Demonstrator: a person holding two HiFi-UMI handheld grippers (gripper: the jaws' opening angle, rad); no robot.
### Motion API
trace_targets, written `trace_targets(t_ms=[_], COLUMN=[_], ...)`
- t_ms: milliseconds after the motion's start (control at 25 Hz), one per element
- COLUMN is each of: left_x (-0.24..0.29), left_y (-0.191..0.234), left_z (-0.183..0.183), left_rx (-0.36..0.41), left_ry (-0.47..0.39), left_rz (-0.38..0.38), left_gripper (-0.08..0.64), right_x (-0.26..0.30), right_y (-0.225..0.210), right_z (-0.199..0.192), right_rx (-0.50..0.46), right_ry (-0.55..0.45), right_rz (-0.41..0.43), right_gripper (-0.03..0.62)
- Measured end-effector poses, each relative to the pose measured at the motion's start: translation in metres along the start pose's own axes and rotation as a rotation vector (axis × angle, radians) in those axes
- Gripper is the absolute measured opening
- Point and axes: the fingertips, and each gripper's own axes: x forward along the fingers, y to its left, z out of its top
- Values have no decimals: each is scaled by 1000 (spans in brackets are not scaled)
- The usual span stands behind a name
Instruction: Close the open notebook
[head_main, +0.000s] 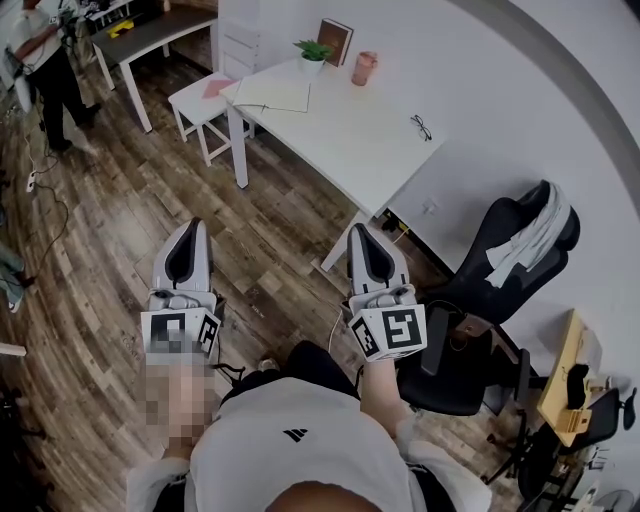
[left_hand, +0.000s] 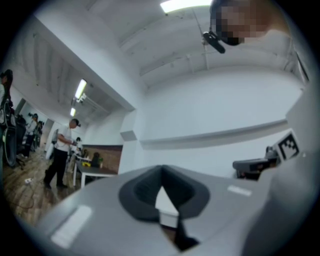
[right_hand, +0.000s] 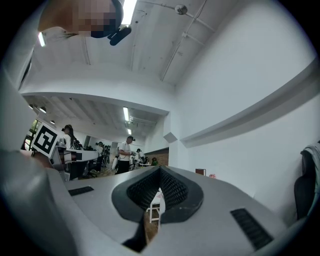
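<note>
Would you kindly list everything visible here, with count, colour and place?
table: one, white, centre
open notebook: one, white pages, table's far end
potted plant: one, green, table's far corner
book: one, brown, upright beside plant
cup: one, pink, right of plant
glasses: one pair, dark, table near wall
stool: one, white, left of table
office chair: one, black, right, cloth draped over
bystanders: several, one in white top, far background
left gripper: one, grey, lower left, jaws shut, empty
right gripper: one, grey, lower centre, jaws shut, empty
</note>
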Motion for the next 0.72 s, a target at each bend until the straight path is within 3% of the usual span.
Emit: trace_targets(t_ms=[320, 720], left_x=[41, 137], left_y=[10, 48], left_z=[-16, -26], left_rx=[0, 14], left_ry=[21, -1], left_rz=[-26, 34], left_gripper=[9, 9], right_x=[37, 148], right_y=[-20, -67], right_z=[-21, -26], right_rx=[13, 0], right_ry=[29, -12], right_rz=[-7, 44], right_gripper=[-3, -3])
